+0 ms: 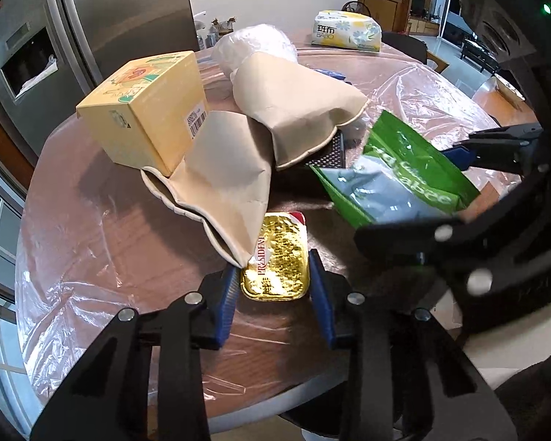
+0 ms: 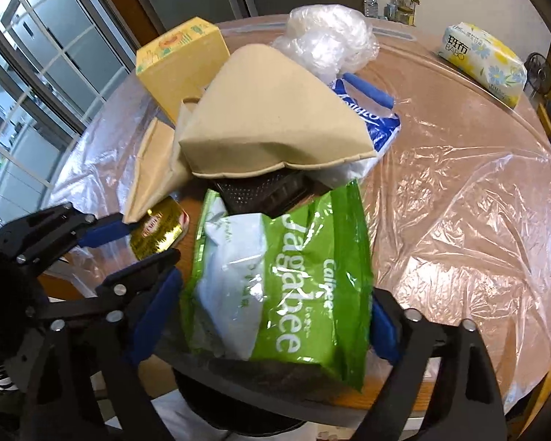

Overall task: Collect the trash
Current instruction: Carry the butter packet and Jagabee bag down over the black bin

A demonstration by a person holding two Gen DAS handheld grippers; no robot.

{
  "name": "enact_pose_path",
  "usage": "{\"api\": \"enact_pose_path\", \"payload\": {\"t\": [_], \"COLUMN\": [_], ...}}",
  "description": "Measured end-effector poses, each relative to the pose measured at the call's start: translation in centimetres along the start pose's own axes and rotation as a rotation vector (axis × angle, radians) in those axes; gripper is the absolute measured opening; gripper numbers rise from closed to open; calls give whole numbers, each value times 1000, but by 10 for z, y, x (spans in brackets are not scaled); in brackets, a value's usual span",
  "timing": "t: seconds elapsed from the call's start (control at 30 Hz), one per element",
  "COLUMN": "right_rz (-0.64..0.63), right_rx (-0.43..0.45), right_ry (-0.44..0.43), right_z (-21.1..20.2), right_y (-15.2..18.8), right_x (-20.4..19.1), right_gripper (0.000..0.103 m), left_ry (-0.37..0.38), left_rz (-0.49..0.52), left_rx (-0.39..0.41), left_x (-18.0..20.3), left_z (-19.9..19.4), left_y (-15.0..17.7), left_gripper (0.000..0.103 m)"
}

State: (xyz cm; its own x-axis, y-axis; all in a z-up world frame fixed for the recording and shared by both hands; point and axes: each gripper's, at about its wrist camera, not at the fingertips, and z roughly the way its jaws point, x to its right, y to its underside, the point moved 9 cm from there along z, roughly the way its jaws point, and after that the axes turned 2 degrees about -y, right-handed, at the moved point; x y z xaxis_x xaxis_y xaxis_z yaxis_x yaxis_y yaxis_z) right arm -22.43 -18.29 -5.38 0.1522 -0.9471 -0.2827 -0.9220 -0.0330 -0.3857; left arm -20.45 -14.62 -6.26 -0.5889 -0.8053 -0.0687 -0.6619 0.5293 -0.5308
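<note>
Plastic-covered table (image 1: pixel 92 228), gold butter tub (image 1: pixel 277 257) between left claw (image 1: pixel 275 286) pads

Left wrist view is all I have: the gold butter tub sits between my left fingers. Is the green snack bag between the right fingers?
Observer: Yes. The green snack bag lies between the fingers of the right gripper, one along each long side. I cannot tell whether they are pressing on it.
Operator: What is behind the beige folded paper plate on top of the pile?
Observer: A blue and white plastic bag, partly tucked under the beige folded paper plate.
</note>
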Motion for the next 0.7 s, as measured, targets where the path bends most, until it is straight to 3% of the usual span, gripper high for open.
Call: {"api": "enact_pose_path", "payload": {"t": [0.3, 0.7], "right_rz": [43, 95], "right_rx": [47, 116], "right_ry": [-87, -137], "right_z": [-10, -39], "right_y": [4, 14], "right_x": [3, 16], "right_gripper": [77, 76], "left_ry": [49, 106], "left_rz": [-59, -127], "left_rx": [20, 29], "left_x": [-3, -4], "left_z": [-14, -33], "left_y": [2, 13], "left_gripper": [38, 38]}}
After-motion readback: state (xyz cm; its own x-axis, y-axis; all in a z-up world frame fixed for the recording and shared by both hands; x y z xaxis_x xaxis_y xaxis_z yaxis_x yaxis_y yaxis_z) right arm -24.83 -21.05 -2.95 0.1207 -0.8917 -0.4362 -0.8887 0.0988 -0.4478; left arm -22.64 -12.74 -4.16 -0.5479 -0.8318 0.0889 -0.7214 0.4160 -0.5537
